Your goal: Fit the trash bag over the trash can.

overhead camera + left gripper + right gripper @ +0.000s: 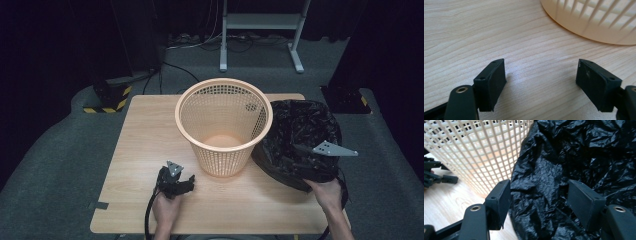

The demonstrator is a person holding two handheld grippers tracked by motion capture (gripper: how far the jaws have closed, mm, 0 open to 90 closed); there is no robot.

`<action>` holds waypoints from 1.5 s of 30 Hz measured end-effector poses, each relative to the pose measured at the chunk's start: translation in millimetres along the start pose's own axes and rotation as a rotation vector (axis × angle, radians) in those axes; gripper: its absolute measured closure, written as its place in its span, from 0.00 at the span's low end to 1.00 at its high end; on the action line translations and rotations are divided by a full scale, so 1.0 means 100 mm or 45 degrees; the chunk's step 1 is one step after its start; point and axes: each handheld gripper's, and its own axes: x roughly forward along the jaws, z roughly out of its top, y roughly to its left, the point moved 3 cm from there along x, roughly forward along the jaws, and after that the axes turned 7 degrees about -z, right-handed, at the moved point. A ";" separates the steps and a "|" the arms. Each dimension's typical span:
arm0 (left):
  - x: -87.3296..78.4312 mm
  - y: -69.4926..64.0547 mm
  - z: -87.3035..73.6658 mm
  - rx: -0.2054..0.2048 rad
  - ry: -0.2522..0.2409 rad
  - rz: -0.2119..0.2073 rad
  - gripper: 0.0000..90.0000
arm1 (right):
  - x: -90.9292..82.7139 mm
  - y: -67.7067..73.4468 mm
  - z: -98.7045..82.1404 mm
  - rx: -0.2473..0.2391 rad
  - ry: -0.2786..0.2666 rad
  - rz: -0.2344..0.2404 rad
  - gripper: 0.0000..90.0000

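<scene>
Black, crinkled bin bag (300, 137) lies on the table (145, 145) just right of the mesh basket (223, 122), right gripper (312, 165) at its near edge. Left gripper (540, 82) gapes over bare wood. Right gripper's spread jaws frame glossy film, probably light, limp, slippery; best pinched at a fold.

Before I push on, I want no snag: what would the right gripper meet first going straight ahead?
Most likely the crumpled black plastic bag: the open right gripper points into it, with the peach mesh basket off to one side.
</scene>
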 end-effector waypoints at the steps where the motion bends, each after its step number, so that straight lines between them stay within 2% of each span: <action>1: 0.00 0.00 0.00 0.000 0.000 0.000 0.26 | 0.01 -0.03 0.03 0.001 -0.002 -0.009 0.39; 13: 0.00 0.00 0.00 0.000 0.000 0.000 0.26 | 0.11 -0.21 0.18 0.013 0.004 -0.073 0.40; 28: 0.00 0.00 0.00 0.005 0.005 0.001 0.26 | 0.27 -0.40 0.22 0.083 0.035 -0.115 0.40; 37: -0.01 0.01 0.00 0.007 0.013 0.008 0.26 | 0.35 -0.49 0.26 0.071 0.079 -0.144 0.40; 45: -0.01 0.01 0.00 0.005 0.008 0.013 0.26 | 0.44 -0.59 0.28 0.100 0.106 -0.168 0.39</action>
